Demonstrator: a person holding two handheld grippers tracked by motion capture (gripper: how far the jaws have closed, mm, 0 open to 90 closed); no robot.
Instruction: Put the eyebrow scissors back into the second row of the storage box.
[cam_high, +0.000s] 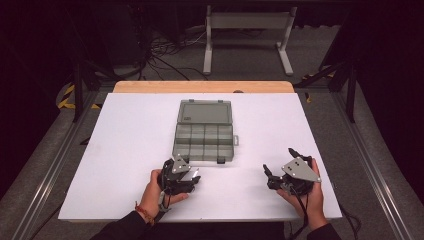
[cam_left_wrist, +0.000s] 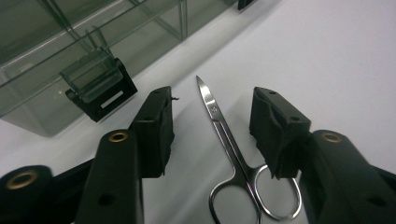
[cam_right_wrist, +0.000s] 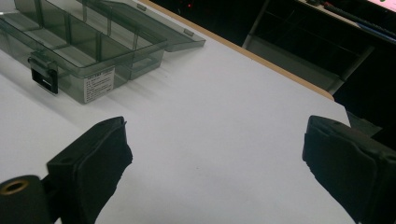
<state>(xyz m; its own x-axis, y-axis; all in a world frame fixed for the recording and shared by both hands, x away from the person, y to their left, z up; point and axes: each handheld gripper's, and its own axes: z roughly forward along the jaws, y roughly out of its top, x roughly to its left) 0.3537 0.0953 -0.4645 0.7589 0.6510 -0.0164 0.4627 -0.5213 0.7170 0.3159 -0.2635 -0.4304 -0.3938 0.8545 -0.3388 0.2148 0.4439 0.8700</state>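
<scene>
1. Left gripper view: your left gripper (cam_left_wrist: 212, 123) straddles the scissors (cam_left_wrist: 236, 163) lying on the white tabletop (cam_left_wrist: 327, 56), fingers (cam_left_wrist: 154, 128) part-open, not touching them.
2. Scissors lie just beside the open organizer box (cam_left_wrist: 56, 70).
3. Your right gripper (cam_right_wrist: 215, 154) gapes wide, empty.

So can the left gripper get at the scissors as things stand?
Probably yes: the scissors lie flat on the table between the left gripper's open jaws, nothing in the way; the box sits off to the side.
</scene>
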